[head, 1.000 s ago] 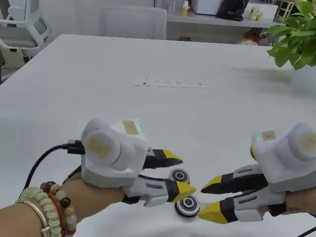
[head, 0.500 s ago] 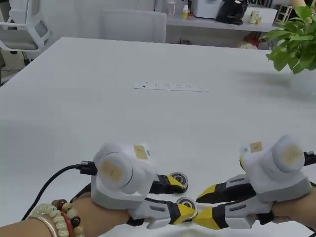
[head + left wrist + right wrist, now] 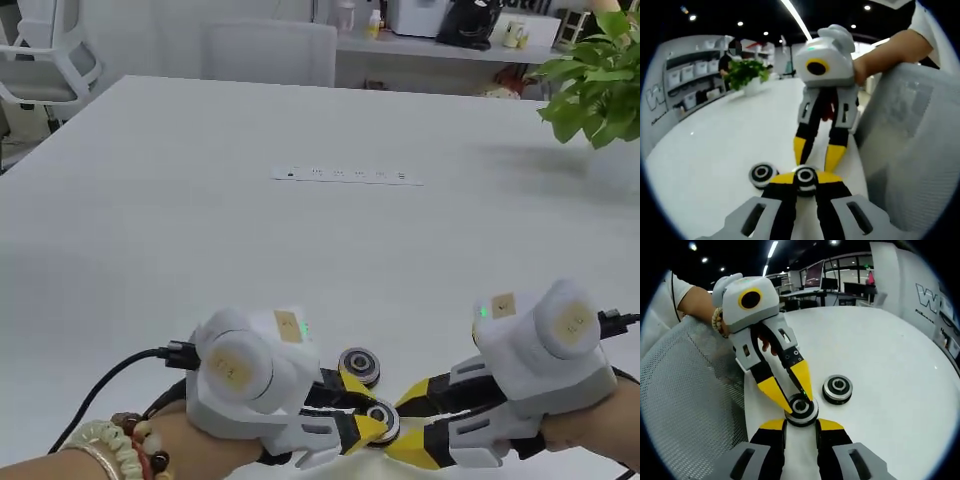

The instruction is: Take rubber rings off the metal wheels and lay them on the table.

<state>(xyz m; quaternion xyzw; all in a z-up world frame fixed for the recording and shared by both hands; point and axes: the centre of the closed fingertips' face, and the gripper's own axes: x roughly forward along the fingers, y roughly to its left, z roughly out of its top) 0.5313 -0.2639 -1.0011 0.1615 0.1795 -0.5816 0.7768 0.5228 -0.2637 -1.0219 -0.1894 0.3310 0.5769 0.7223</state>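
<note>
Left jaws tight on wheel [image 3: 805, 176]

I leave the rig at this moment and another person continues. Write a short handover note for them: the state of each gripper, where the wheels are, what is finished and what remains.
Left gripper: jaws appear shut on the near round metal wheel, which lies flat on the white table.
Right gripper: open, with one tip on either side of the same wheel, not clearly gripping.
The far metal wheel lies beside it, apart and untouched.
Done: nothing; both wheels wear their black rubber rings.
Left: pull off both rings and lay them on the table.
</note>
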